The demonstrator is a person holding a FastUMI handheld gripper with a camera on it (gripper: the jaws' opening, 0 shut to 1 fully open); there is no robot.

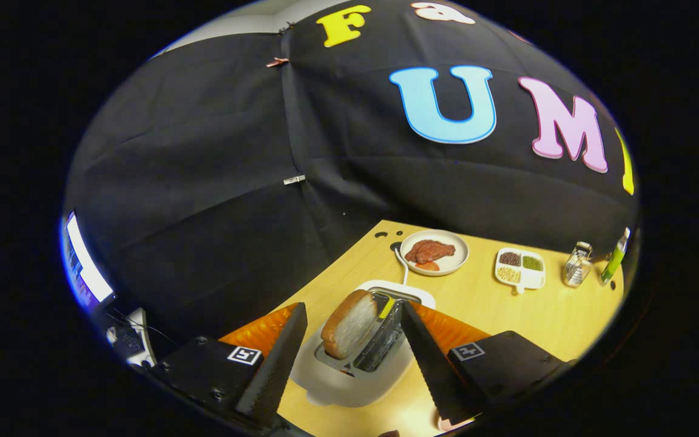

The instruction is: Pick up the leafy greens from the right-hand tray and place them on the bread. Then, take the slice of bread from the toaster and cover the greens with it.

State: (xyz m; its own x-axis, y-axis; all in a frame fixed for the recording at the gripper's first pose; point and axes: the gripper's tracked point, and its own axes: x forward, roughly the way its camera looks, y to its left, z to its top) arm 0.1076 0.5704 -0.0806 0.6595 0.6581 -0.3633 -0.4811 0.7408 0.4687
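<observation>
A white toaster stands on the wooden table, just ahead of my fingers. A slice of bread sticks up out of its nearer slot, tilted a little. My gripper is open, with the bread and the toaster's slots in the gap between the fingers. Neither finger touches the bread. One fingertip is left of the slice, the other is right of the slots.
Beyond the toaster lies a round plate with reddish meat. To its right are a white divided dish of seeds, a small metal holder and a green bottle. A cord runs from the toaster's back.
</observation>
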